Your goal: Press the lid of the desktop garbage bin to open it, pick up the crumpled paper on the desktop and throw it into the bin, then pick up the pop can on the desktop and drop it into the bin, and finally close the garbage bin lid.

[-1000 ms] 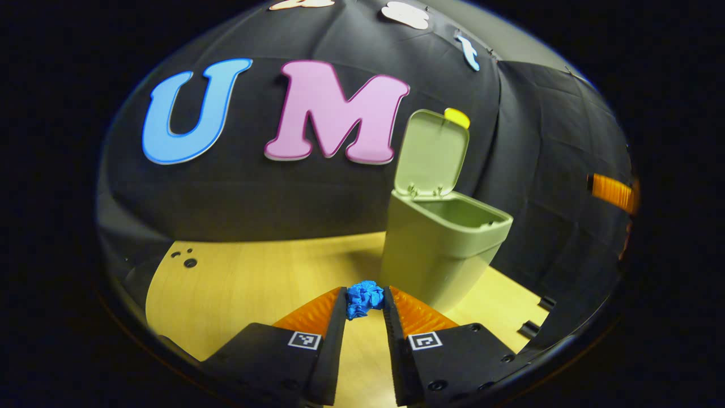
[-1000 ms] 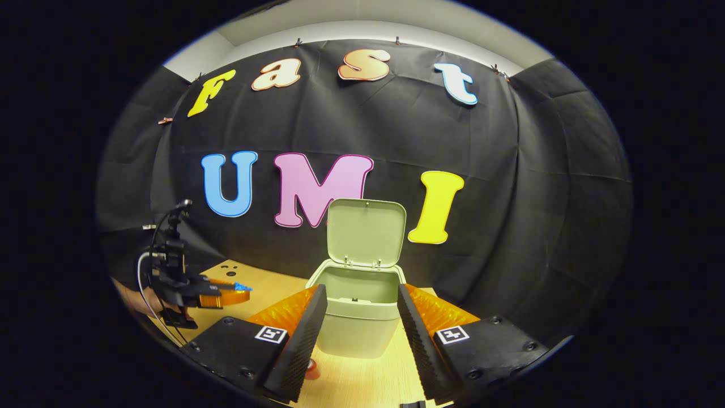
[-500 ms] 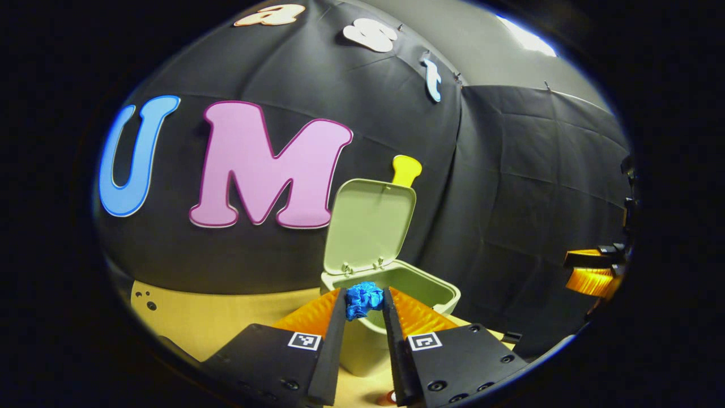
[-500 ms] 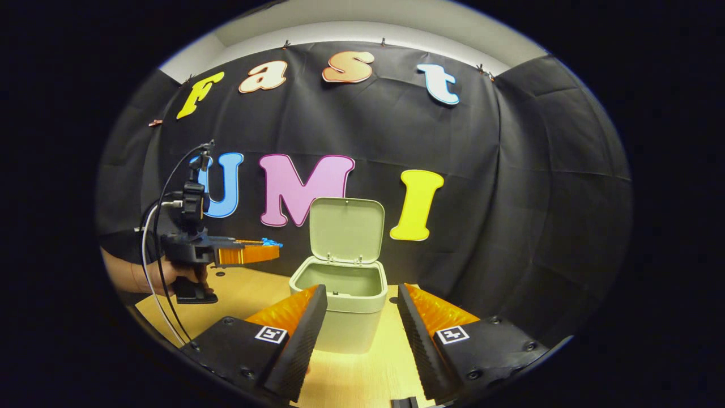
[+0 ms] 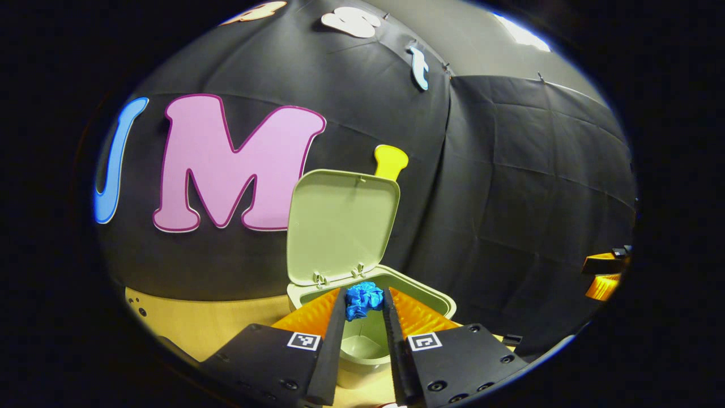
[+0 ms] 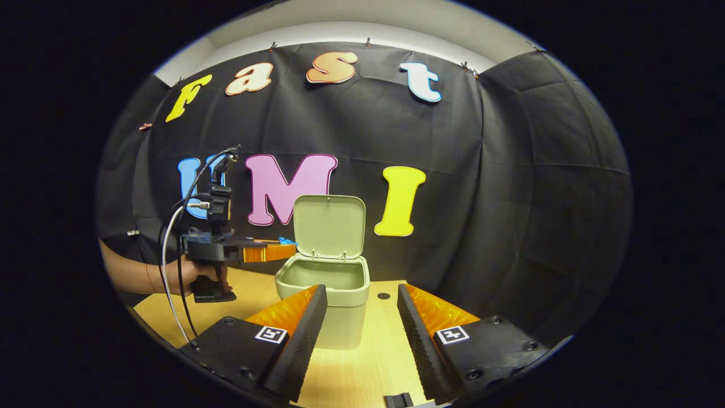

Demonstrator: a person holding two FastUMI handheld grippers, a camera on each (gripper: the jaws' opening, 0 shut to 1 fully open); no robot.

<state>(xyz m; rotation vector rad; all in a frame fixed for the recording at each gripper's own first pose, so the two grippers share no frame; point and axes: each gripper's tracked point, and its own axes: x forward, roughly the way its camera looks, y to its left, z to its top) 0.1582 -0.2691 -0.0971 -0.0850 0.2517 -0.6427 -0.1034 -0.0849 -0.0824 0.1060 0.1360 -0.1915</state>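
Note:
A pale green bin [image 5: 371, 340] [image 6: 325, 283] stands on the wooden desktop with its lid [image 5: 340, 224] [image 6: 328, 225] tipped up. My left gripper [image 5: 364, 299] is shut on a blue crumpled paper [image 5: 363, 297], held over the near rim of the bin's mouth. In the right gripper view the left gripper [image 6: 286, 245], held by a hand [image 6: 195, 277], hovers at the bin's left edge with the paper [image 6: 287, 241] at its tips. My right gripper [image 6: 361, 323] stands open in front of the bin, nothing between its fingers.
The wooden desktop [image 6: 362, 368] runs under the bin, with small holes [image 5: 136, 303] near its back left edge and one hole [image 6: 383, 296] right of the bin. The other gripper's tips [image 5: 603, 277] show far right in the left gripper view.
My left gripper rose and carried the blue paper toward the bin until it hangs over the bin's mouth. The right gripper drifted right, staying open.

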